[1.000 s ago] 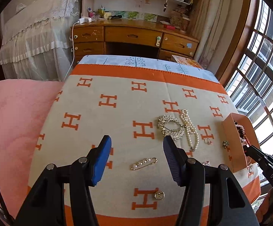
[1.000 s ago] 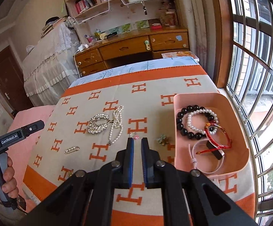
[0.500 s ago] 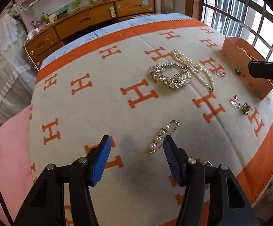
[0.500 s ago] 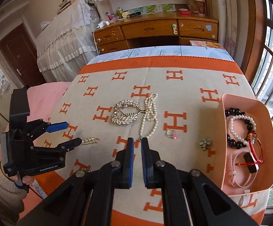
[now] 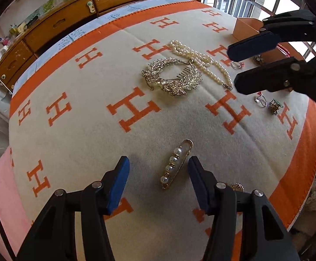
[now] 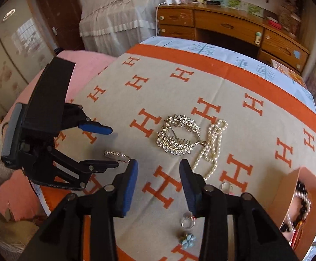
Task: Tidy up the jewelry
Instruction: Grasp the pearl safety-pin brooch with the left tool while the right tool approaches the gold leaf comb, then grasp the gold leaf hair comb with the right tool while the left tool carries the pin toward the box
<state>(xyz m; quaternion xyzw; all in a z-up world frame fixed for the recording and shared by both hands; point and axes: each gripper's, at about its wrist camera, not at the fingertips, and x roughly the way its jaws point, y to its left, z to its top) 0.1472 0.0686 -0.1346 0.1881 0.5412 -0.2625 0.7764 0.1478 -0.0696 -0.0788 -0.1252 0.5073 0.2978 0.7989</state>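
A gold pin with a row of pearls [image 5: 175,165] lies on the H-patterned blanket [image 5: 70,143] between the blue pads of my left gripper [image 5: 158,167], which is open and not touching it. In the right wrist view the same pearl pin [image 6: 116,154] shows between the fingers of the left gripper [image 6: 113,146]. My right gripper [image 6: 158,167] hangs over bare blanket with its jaws opening and nothing between them. Just beyond it lie a pearl necklace [image 6: 214,143] and a gold leaf-shaped hair comb [image 6: 179,134]. In the left wrist view the right gripper [image 5: 232,67] sits beside the pearl necklace [image 5: 201,63].
A pink tray [image 6: 293,187] with bracelets [image 6: 301,198] stands at the right edge. Two rings [image 6: 226,187] [image 6: 187,221] and a small flower piece [image 6: 187,239] lie near my right gripper. A small gold item [image 5: 237,188] lies by the left gripper's right finger. A wooden desk [image 6: 227,24] stands behind.
My right gripper went from shut to parted and moved left, away from the tray toward the necklace. My left gripper sank and tilted down until the pearl pin lay between its fingers.
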